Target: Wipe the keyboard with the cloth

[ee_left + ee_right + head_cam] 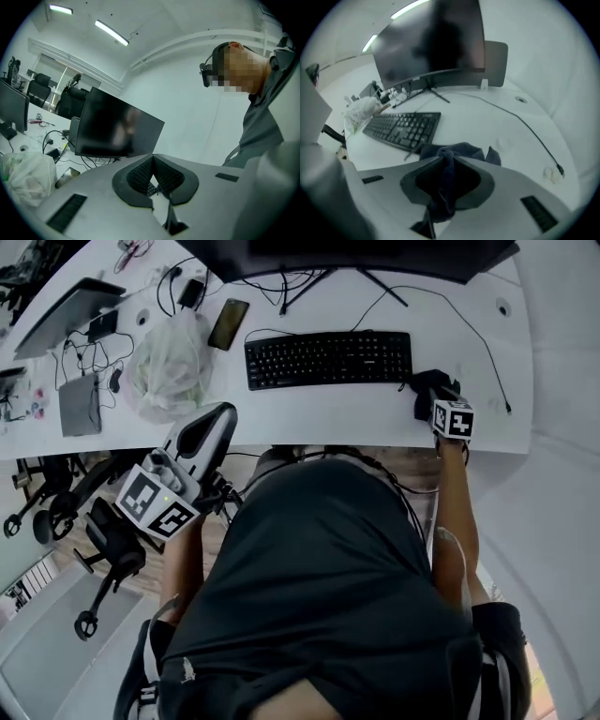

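Wiping looks not yet started: the right gripper (444, 159) jaws pinch the cloth (457, 151) just beside the keyboard (328, 359), while the left gripper (153, 158) jaws sit closed on nothing.

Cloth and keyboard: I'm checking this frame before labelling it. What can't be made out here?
- Cloth: right gripper view, where it meets the desk is hidden behind the right tongs pinching it.
- Keyboard: head view, key legends too small to read.
- Monitor: head view, cut off by the top edge.
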`<state>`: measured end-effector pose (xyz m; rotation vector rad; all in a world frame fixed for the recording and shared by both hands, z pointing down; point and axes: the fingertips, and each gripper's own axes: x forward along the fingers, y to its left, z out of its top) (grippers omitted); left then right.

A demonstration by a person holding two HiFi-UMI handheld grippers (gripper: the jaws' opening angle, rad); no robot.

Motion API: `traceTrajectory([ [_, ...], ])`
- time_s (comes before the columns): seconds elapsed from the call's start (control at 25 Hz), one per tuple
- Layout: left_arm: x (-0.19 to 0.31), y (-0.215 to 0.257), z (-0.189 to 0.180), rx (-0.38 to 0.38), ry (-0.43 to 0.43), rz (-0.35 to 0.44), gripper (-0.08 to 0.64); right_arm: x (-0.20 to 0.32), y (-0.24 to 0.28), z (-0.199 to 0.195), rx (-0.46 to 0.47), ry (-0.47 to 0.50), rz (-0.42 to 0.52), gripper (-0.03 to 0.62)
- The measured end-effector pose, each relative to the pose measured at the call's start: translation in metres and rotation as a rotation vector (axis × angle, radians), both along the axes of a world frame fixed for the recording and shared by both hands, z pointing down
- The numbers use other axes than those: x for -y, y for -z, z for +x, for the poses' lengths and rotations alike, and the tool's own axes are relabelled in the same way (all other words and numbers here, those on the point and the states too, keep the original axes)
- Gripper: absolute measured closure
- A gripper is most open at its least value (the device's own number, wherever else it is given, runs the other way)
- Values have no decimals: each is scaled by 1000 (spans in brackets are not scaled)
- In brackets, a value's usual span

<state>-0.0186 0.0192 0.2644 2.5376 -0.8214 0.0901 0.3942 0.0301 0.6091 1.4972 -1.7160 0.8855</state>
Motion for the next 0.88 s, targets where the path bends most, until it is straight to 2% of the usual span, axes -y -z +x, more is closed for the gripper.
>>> traceTrajectory([
  [0.08, 1, 3, 7, 7, 10, -1, 555, 26, 34, -13, 21, 50, 84, 535],
  [0.2, 0, 2, 18, 15, 20, -4, 555, 76, 53, -61, 26, 232, 172, 535],
  [0.32, -2, 2, 32, 33, 10, -5, 555, 101, 22, -104, -6, 370, 127, 535],
  [0.44, -4, 5, 40, 39, 11, -2, 555, 81, 7, -121, -54, 436, 62, 537],
  [0.56, -4, 4, 39, 36, 30, -19, 555, 32, 5, -128, 39, 442, -57, 538],
  [0.6, -3, 4, 38, 34, 36, -28, 555, 27, 8, -127, 69, 431, -68, 540],
  [0.76, -2, -4, 48, 33, 16, -51, 555, 96, 30, -110, 41, 379, 86, 538],
  [0.88, -3, -2, 60, 40, -14, -42, 555, 122, 17, -106, 52, 340, 61, 538],
])
